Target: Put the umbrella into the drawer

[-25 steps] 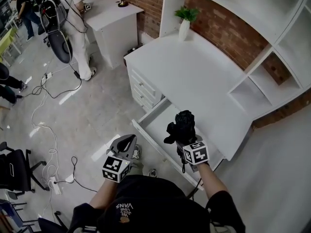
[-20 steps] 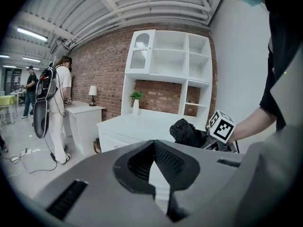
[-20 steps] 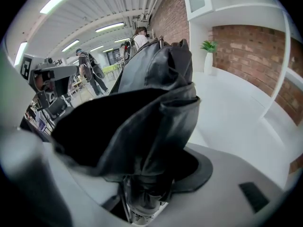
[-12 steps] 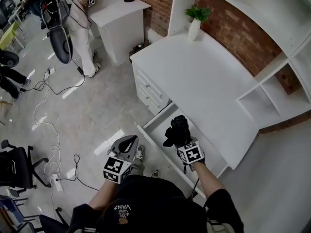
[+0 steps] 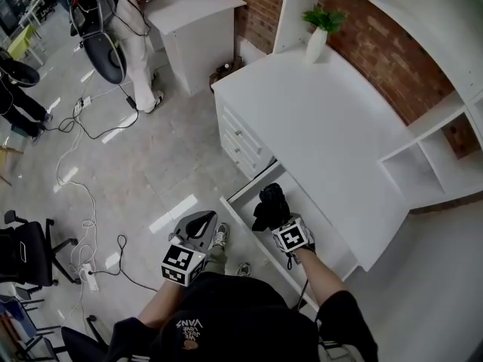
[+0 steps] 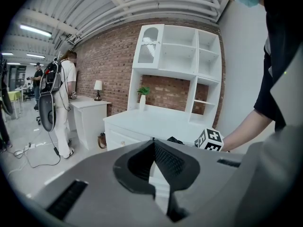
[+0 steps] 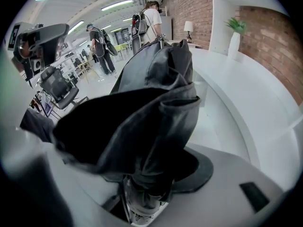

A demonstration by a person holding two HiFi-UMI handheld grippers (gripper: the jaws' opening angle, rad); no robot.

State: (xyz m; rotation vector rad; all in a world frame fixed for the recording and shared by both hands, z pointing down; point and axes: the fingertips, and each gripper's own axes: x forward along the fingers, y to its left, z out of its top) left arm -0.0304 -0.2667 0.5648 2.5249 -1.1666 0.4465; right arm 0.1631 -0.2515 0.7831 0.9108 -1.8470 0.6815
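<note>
A folded black umbrella (image 5: 269, 204) stands up out of my right gripper (image 5: 276, 219), which is shut on its lower end. It hangs just over the near end of the open white drawer (image 5: 317, 228) under the desk (image 5: 324, 111). In the right gripper view the umbrella (image 7: 151, 103) fills the middle and hides the jaws' pads. My left gripper (image 5: 202, 219) is shut and empty, held over the floor left of the drawer's front panel. In the left gripper view its jaws (image 6: 154, 144) point toward the desk, with the right gripper's marker cube (image 6: 209, 139) behind.
A vase with a plant (image 5: 317, 40) stands at the desk's far end, and shelves (image 5: 438, 157) rise on the right. Closed drawers (image 5: 241, 138) face the floor. Cables (image 5: 83, 194), an office chair (image 5: 26, 251), a cabinet (image 5: 192, 13) and a standing person (image 5: 132, 21) are left.
My right gripper has come down with the umbrella, from above the drawer to just over its near end. The left gripper has shifted only slightly.
</note>
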